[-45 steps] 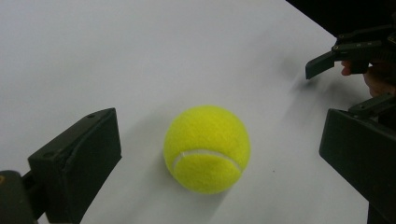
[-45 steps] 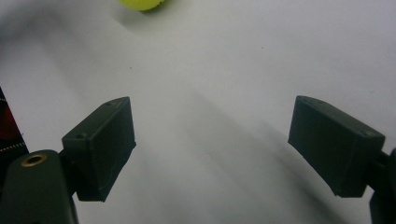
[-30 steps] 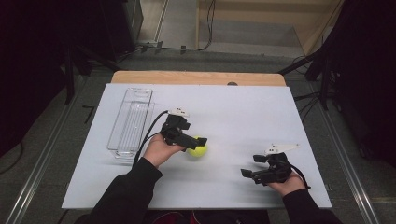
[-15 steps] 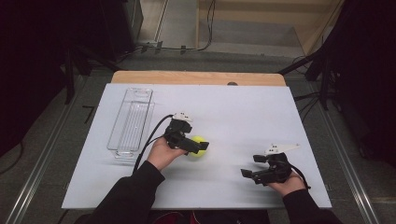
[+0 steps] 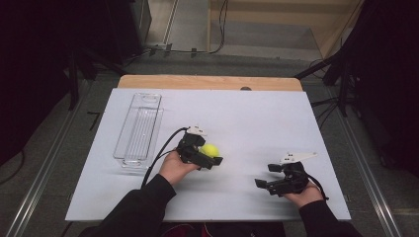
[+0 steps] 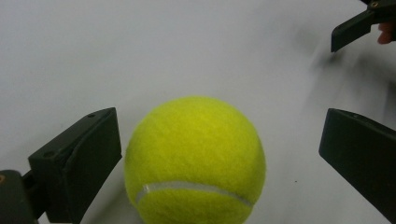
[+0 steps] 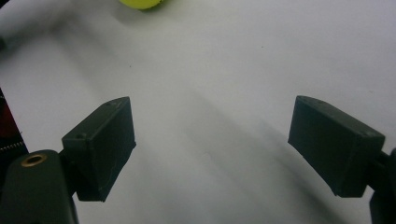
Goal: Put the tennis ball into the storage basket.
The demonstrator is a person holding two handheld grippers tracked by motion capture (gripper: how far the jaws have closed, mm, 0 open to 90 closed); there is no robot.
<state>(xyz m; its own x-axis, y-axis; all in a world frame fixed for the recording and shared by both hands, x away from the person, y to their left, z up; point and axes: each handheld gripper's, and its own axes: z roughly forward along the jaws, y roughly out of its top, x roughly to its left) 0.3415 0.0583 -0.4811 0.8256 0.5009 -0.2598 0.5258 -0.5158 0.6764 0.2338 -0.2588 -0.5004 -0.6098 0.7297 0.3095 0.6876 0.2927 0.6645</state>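
A yellow tennis ball (image 5: 211, 149) rests on the white table top (image 5: 247, 118), left of centre. My left gripper (image 5: 211, 157) is open around it. In the left gripper view the ball (image 6: 195, 161) sits between the two black jaws, close to the left one, with a wide gap to the right one. My right gripper (image 5: 266, 178) stands open near the front right of the table, and in its own view nothing lies between its jaws (image 7: 212, 144). The ball's edge (image 7: 141, 3) peeks in at the top of that view.
A clear plastic tray (image 5: 138, 129) lies lengthwise at the table's left side, empty as far as I can see. A wooden strip (image 5: 207, 82) runs along the far edge. Dark stands and cables surround the table. The right gripper's tip (image 6: 359, 25) appears at the upper right of the left gripper view.
My left gripper has shifted slightly right and forward, bringing its jaws around the ball. The right gripper has stayed where it was.
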